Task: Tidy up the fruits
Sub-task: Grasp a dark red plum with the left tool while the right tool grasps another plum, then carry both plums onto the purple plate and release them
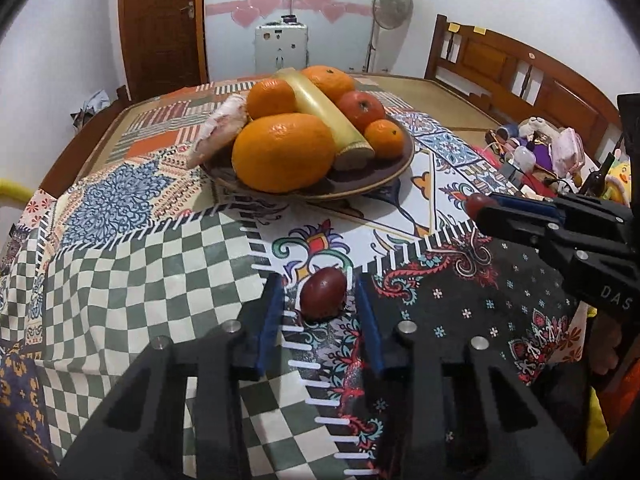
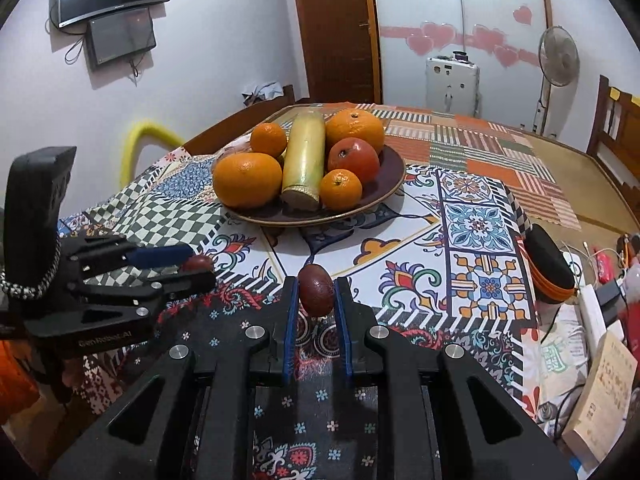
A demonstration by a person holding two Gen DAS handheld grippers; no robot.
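We see a patchwork-printed tablecloth (image 1: 132, 264) of checks, florals and tile motifs, and on it a shallow, dark brown plate (image 2: 390, 178) with a smooth raised rim, heaped with fruit. A large dimpled orange (image 1: 283, 153) sits at the plate's near edge, a pale yellow, ribbed sugarcane segment (image 2: 305, 159) with a rough fibrous cut end lies along the middle, a glossy red tomato-like fruit (image 2: 354, 159) rests beside it, and a small mandarin (image 2: 341, 189) sits in front of that. Our left gripper (image 1: 320, 296) lies low over the cloth, its blue-padded fingers (image 1: 272, 312) spread wide on either side of a dark red, egg-shaped date (image 1: 323, 293) that rests on the tablecloth, apart from both pads. Our right gripper (image 2: 316, 294) is level and raised above the cloth, pointing towards the plate, its fingers narrowed onto a second date (image 2: 316, 289), matte and slightly wrinkled, pinched upright between the blue pads. Both dates are well short of the plate.
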